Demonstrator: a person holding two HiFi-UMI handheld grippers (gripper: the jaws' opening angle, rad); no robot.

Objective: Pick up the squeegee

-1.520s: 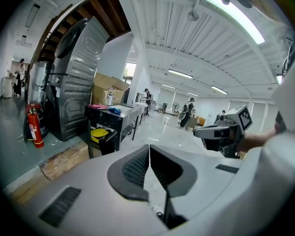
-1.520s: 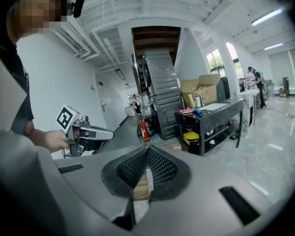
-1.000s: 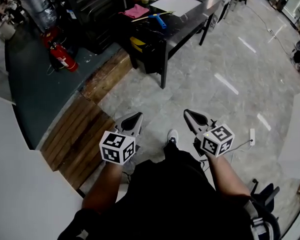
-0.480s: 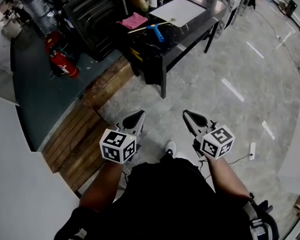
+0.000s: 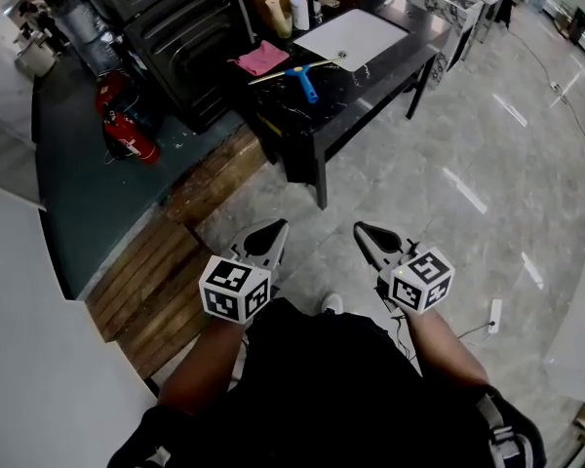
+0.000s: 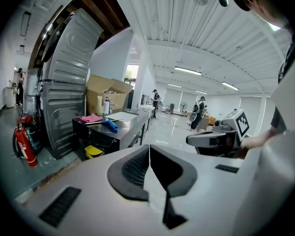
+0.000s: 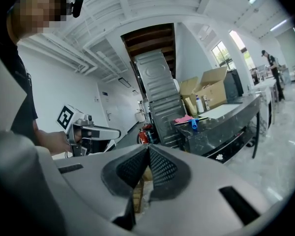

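The left gripper [image 5: 270,232] is closed and empty, held low in front of the person. Over the last second the blue-handled squeegee [image 5: 304,78], lying on the dark worktop [image 5: 390,58] just right of a pink cloth [image 5: 261,57], has drawn nearer in the head view, so the person is walking up to it. The right gripper [image 5: 367,232] is likewise closed on nothing. Both are well apart from the squeegee; the approach is unfinished, and 1 gripper must open before any grasp
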